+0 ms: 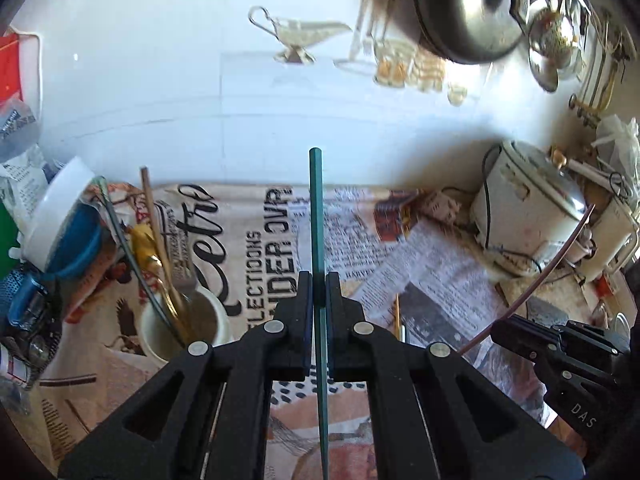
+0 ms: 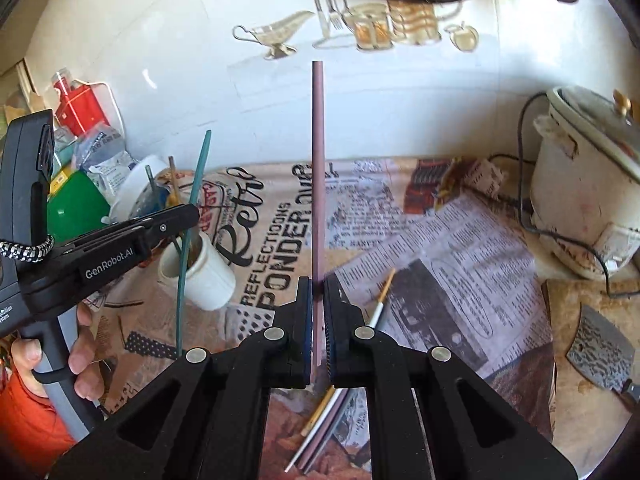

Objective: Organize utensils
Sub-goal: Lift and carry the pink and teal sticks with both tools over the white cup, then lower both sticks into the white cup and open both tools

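Chopsticks are in both hands: the left tongs [image 1: 319, 300] are clamped on a green chopstick [image 1: 316, 208] standing upright between the pads, and the right tongs [image 2: 318, 312] are clamped on a mauve chopstick [image 2: 318, 160], both held above the newspaper-covered table [image 2: 460, 240]. The white cup [image 2: 208, 276], which already holds a few sticks and a gold utensil, looks like the place they belong, so I would take them in one at a time, tip over the rim, then lower before letting go. More chopsticks [image 2: 320, 424] lie on the paper just below the right tongs.
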Demonstrator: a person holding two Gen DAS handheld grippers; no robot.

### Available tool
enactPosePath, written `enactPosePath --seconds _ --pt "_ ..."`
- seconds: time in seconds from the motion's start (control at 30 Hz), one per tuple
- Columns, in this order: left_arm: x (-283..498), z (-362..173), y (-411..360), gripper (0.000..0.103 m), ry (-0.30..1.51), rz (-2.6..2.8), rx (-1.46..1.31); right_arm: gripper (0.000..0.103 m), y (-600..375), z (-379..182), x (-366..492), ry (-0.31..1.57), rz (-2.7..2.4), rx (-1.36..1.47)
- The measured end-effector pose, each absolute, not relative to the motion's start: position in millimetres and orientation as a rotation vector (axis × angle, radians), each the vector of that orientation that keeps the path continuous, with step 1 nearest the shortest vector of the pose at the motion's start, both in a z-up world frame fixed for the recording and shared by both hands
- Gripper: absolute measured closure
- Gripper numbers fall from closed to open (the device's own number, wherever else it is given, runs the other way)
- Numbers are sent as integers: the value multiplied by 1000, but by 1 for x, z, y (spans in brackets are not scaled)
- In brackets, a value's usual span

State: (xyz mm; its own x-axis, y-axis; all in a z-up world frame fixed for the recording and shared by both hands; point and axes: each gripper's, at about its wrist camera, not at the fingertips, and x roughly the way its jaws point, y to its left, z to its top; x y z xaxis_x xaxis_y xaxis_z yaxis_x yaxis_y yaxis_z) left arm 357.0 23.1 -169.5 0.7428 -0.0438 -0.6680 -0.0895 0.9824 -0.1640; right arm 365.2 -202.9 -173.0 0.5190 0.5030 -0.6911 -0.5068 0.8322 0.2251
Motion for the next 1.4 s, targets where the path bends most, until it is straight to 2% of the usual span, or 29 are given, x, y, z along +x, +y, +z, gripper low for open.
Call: enactPosePath --seconds 0.37,0.77,1.07,1.4 --pt "347 -126 81 99 601 89 -195 98 -156 -137 364 740 657 -21" --pt "361 -103 150 99 497 156 -247 98 -96 -110 365 664 726 -19" --pt "383 -124 180 99 478 168 -271 98 -57 -114 371 670 762 -29" --pt "403 -180 187 99 518 184 -271 98 -27 -148 379 749 766 -47"
